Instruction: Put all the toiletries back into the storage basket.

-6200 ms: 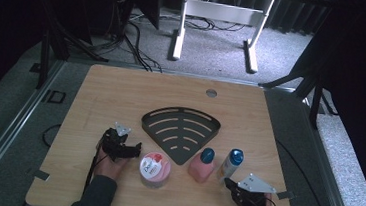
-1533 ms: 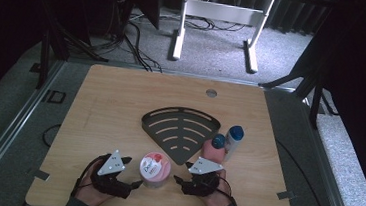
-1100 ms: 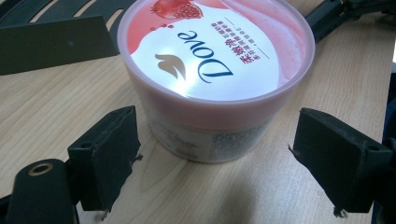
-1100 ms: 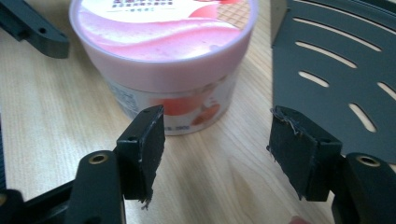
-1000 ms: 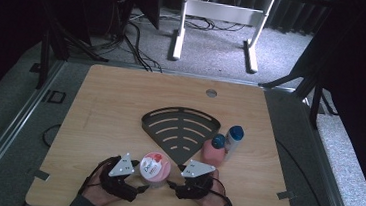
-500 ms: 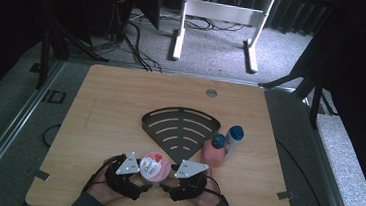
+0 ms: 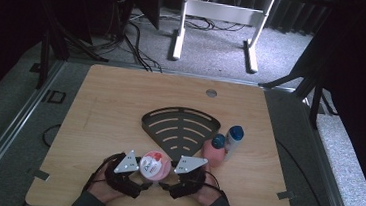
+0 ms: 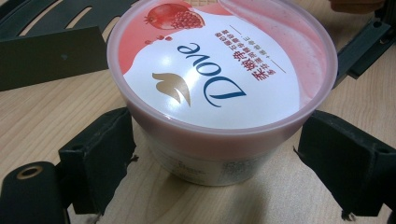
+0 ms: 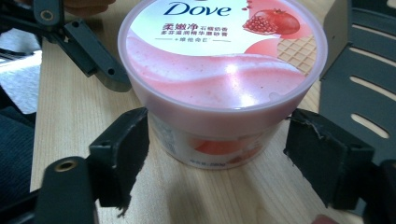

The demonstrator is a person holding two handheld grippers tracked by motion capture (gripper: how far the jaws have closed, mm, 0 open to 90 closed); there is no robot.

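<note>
The pink tub (image 7: pixel 154 165) is flanked by the left gripper (image 7: pixel 140 180) and right gripper (image 7: pixel 168 184) (both held low, jaws spread); the right jaws have just been opening, the tub between them unpressed.

The tub (image 7: pixel 154 164) is set on the table (image 7: pixel 110 106) between the left gripper (image 7: pixel 140 177) and right gripper (image 7: pixel 168 178). The rack (image 7: pixel 180 125) is placed behind it, with two bottles (image 7: pixel 222 146) to the rack's right.

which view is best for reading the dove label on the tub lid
The right gripper view: the Dove tub stands close with its lid print upright, between that gripper's open jaws. The left gripper view shows the tub just as close, but the print is upside down. In the high view it is a small pink tub between both grippers, the label too small to read.
</note>
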